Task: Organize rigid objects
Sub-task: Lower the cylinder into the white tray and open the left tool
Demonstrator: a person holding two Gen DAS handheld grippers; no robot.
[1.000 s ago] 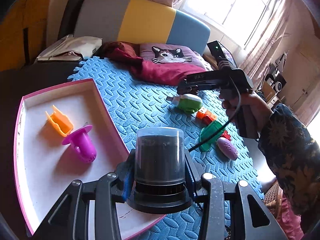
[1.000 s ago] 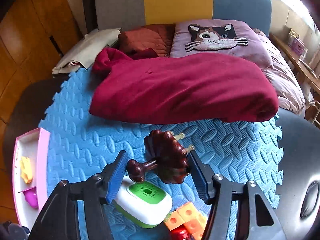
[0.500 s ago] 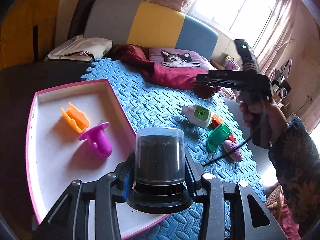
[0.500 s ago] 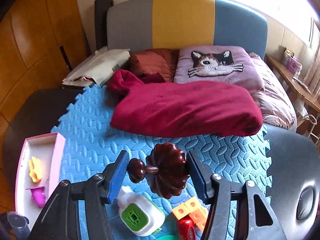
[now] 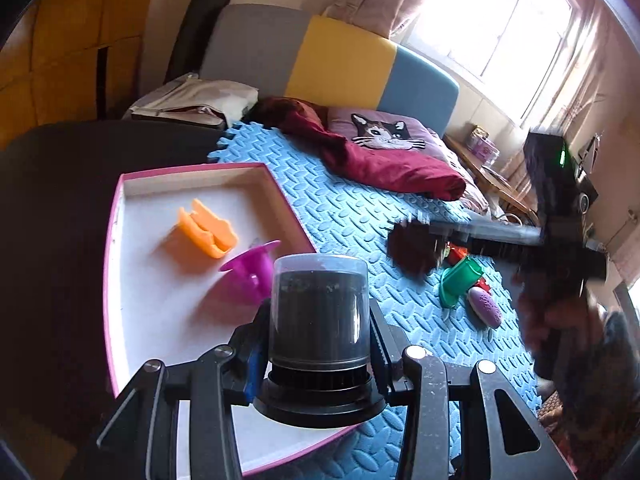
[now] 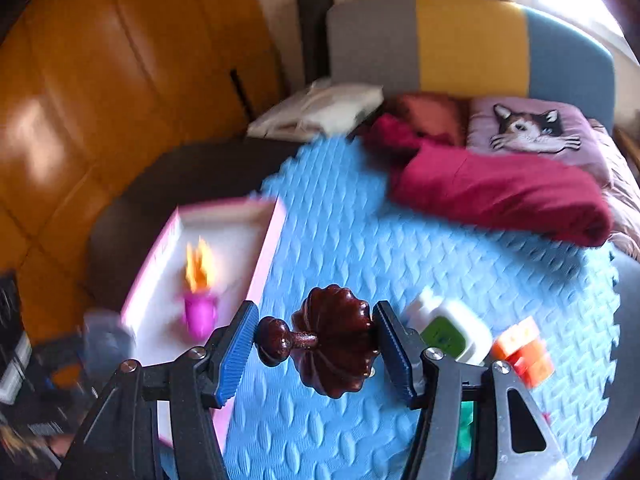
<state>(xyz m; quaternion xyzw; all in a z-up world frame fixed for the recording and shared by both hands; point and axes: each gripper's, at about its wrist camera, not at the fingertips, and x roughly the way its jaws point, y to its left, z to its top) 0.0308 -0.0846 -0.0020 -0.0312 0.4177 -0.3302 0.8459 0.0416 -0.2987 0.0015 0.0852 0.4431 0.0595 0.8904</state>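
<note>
My left gripper (image 5: pixel 318 344) is shut on a clear-lidded dark disc case (image 5: pixel 319 312), held above the near end of the pink-rimmed white tray (image 5: pixel 120 280). The tray holds an orange clip (image 5: pixel 206 229) and a purple cup (image 5: pixel 252 270). My right gripper (image 6: pixel 316 344) is shut on a dark brown fluted wooden knob (image 6: pixel 330 346), held above the blue foam mat (image 6: pixel 360 240) just right of the tray (image 6: pixel 264 256). In the left wrist view the right gripper (image 5: pixel 416 246) shows blurred over the mat with the knob.
On the mat lie a white and green device (image 6: pixel 452 328), orange blocks (image 6: pixel 524 350), a green cup (image 5: pixel 460 280) and a purple oval (image 5: pixel 486 306). A red blanket (image 6: pixel 504 192) and cat pillow (image 6: pixel 528 128) lie at the far side. A wooden wardrobe (image 6: pixel 100 100) stands left.
The right gripper has swung left with the knob, toward the tray. The left gripper holds the disc case and has shifted slightly over the tray.
</note>
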